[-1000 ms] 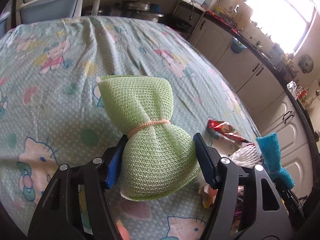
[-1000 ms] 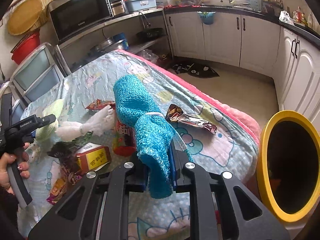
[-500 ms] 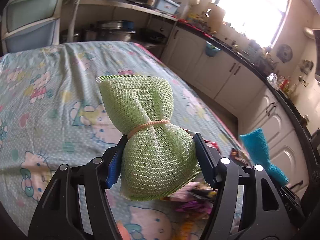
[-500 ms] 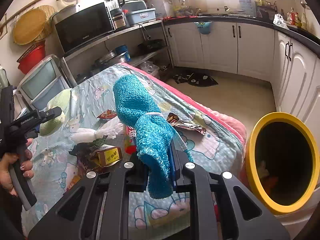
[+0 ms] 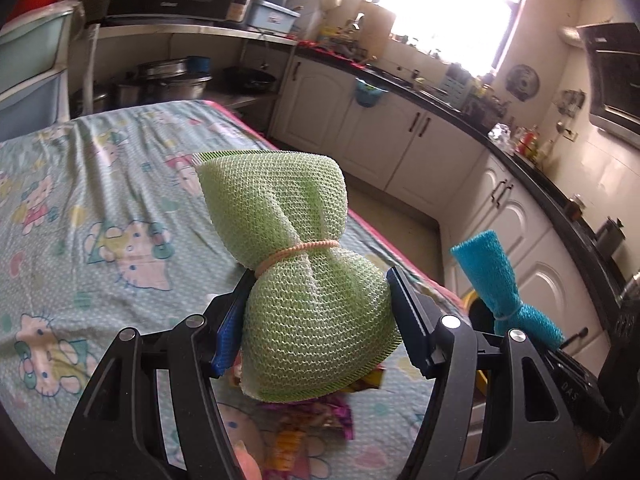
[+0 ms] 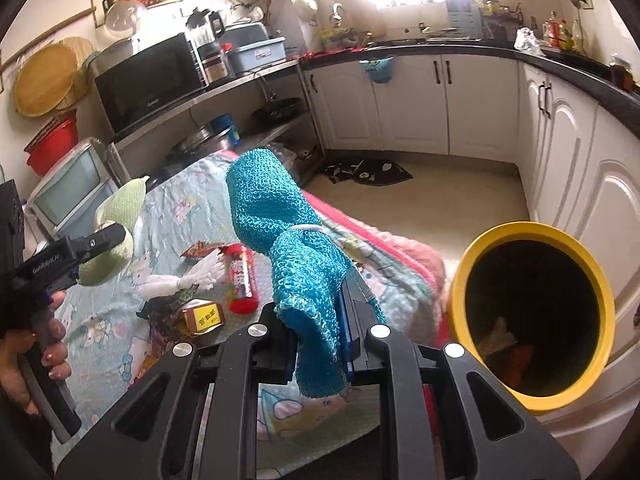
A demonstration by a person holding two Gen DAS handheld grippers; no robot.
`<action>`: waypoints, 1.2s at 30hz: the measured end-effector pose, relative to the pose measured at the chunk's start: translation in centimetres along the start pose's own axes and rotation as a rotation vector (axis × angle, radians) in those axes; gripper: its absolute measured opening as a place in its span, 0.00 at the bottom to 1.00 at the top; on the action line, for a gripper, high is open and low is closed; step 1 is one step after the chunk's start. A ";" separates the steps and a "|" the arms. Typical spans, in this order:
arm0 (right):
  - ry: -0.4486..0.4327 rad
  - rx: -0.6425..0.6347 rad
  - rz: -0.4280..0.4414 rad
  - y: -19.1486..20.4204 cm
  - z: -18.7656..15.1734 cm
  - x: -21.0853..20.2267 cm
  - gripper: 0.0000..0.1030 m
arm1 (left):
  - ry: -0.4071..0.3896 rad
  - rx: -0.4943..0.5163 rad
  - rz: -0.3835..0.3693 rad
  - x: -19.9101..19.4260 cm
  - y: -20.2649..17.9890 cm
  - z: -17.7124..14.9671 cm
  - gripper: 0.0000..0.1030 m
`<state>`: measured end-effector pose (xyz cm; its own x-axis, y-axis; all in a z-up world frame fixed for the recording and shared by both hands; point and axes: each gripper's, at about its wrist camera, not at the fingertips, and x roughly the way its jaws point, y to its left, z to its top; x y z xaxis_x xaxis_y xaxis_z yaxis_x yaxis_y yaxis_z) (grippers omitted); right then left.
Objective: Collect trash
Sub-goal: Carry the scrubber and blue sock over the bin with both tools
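Left wrist: gripper (image 5: 316, 320) pinches bow-shaped green mesh scrubber (image 5: 296, 272)

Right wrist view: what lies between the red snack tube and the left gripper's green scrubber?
A white mesh scrubber lies on the sheet between the red tube and the green scrubber.

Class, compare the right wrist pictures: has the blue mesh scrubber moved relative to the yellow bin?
Yes. The blue mesh scrubber, clamped in the right gripper, has risen and neared the yellow bin.
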<state>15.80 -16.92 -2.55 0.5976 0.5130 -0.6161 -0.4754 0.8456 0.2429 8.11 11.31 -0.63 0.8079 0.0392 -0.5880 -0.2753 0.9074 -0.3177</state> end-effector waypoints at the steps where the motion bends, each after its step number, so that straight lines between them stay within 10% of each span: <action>1: -0.006 0.006 -0.005 -0.3 0.1 -0.3 0.16 | 0.001 0.008 -0.010 0.1 -0.5 -0.1 0.55; 36: -0.189 0.184 -0.222 -10.4 0.8 -6.9 0.16 | 0.042 0.193 -0.228 4.0 -14.2 -1.0 0.55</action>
<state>17.14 -29.12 -0.19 0.7909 0.3173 -0.5233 -0.2061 0.9432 0.2605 14.77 -1.86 0.77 0.8139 -0.1887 -0.5495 0.0186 0.9537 -0.3001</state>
